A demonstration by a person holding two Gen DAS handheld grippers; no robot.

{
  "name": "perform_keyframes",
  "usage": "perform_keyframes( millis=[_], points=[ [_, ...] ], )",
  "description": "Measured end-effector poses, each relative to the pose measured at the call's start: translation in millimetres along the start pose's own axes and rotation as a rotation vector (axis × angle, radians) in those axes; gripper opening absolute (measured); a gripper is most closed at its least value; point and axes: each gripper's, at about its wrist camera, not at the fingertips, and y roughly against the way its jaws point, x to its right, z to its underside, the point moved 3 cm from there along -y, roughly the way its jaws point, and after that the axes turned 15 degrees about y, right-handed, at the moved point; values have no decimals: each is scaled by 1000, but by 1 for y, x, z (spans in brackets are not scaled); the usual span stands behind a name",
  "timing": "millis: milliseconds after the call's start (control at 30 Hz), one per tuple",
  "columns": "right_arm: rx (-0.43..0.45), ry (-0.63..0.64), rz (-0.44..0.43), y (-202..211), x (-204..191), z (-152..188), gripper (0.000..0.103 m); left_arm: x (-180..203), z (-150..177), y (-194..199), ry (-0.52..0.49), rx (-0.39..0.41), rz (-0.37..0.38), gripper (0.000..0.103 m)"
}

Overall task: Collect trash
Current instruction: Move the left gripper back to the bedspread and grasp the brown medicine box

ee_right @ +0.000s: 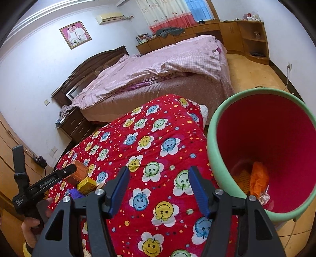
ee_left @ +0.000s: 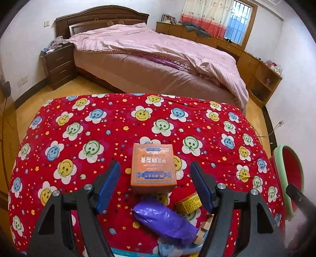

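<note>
**Left tongs line up on the orange box**

Left tongs spread wide, empty, blue pads flanking the flat orange cardboard box without touching it. Nearer the table's front edge lie a crumpled purple plastic bag and a small yellow carton. Right tongs gape too, holding nothing, poised over the red smiley-flower tablecloth by the right edge. There waits the green-rimmed red bin, with orange rubbish already inside. The danger, I'd say: the box is wide, so an off-centre squeeze could skid it away.

Bed w/ pink quilt, nightstand, curtain.
</note>
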Motion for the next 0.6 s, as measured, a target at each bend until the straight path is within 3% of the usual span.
perform_keyframes(
  millis=[167, 233, 600],
  points=[
    [-10, -3, -11, -6, 0, 2, 65, 3, 3, -7, -4, -27, 9, 62],
    [-14, -6, -19, -6, -1, 3, 65, 3, 3, -9, -3, -27, 6, 47],
    [-8, 56, -53, 5, -26, 1, 65, -2, -2, 29, 20, 39, 77, 46]
  ],
)
